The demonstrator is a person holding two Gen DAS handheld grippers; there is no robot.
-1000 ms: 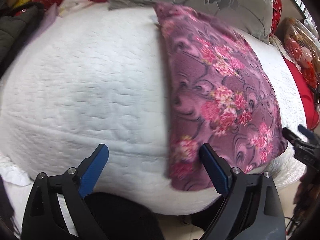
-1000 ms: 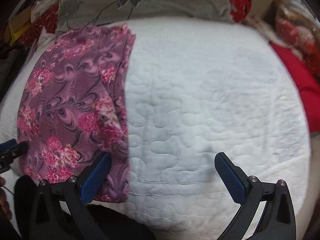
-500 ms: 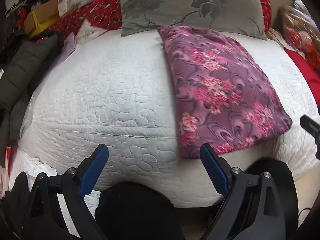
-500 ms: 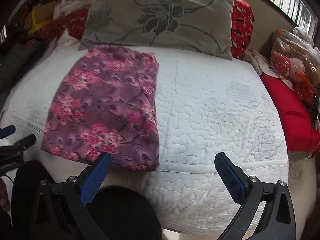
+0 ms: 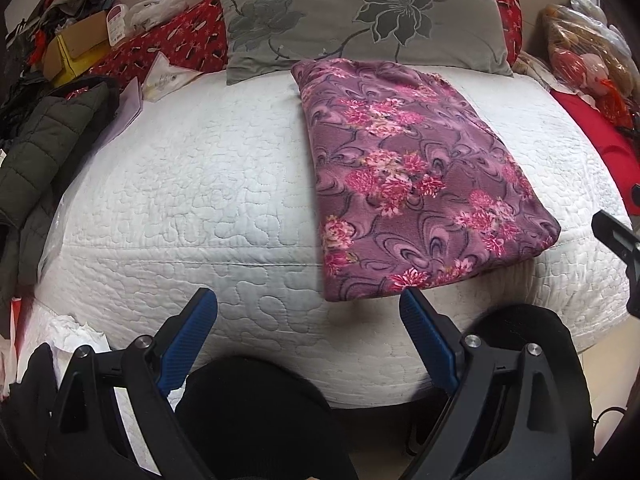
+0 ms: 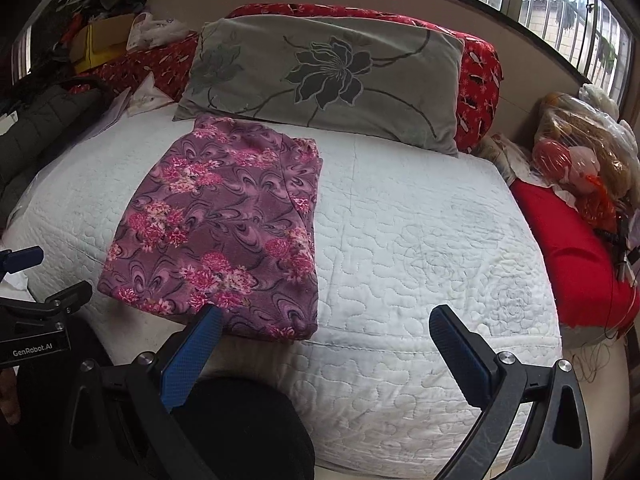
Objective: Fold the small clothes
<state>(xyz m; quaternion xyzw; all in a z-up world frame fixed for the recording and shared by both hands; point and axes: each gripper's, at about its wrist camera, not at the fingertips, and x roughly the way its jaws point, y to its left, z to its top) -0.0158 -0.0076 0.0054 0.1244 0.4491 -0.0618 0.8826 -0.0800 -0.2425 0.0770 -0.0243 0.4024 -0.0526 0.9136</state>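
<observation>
Both grippers, left (image 5: 308, 336) and right (image 6: 328, 344), gape empty. Floral garment (image 6: 224, 232) at bed's (image 6: 420, 240) near edge: soft, floppy; pinch near corners.

Both grippers look alike: the left gripper (image 5: 308, 316) and right gripper (image 6: 324, 332) have black frames, silver screws and ribbed blue fingertip pads (image 6: 191, 360). White "GenRobot.AI" lettering marks one black housing.

Purple, pink-flowered garment (image 6: 224, 232) on white quilted bedspread (image 6: 420, 240); grey pillow (image 6: 320, 76) bears dark flowers.
</observation>
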